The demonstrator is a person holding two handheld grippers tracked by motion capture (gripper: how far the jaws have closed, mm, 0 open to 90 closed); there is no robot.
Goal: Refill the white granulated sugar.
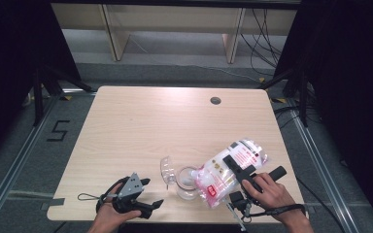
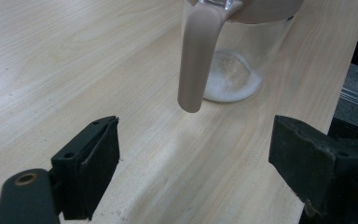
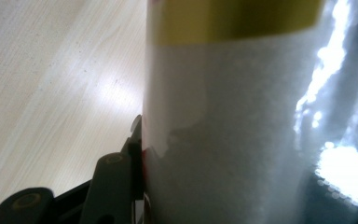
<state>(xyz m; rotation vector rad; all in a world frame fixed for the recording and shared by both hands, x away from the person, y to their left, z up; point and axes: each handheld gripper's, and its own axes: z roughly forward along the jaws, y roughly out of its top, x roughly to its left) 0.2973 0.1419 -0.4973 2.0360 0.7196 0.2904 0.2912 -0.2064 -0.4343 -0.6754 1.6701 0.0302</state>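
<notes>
Light wood table [image 1: 141, 126], rounded corners, dark grommet hole [image 1: 215, 100] near far edge. My glass jar [image 1: 187, 182] stands on it near the front edge, lid [image 1: 166, 168] open, white powder at bottom. Bag [image 1: 226, 170] possibly rests partly on the tabletop.

- Probably a lab recording bay: a bare wooden table [image 1: 175, 126] on grey floor.
- Black curtains [image 1: 9, 58] flank the table.
- Loose cables [image 1: 267, 34] lie beyond it.
- A taped floor mark [image 1: 58, 131] sits left of it.

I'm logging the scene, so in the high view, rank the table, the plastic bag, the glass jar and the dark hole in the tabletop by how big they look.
1. table
2. plastic bag
3. glass jar
4. dark hole, though it lies farther from the camera, which shrinks it somewhat.
</notes>
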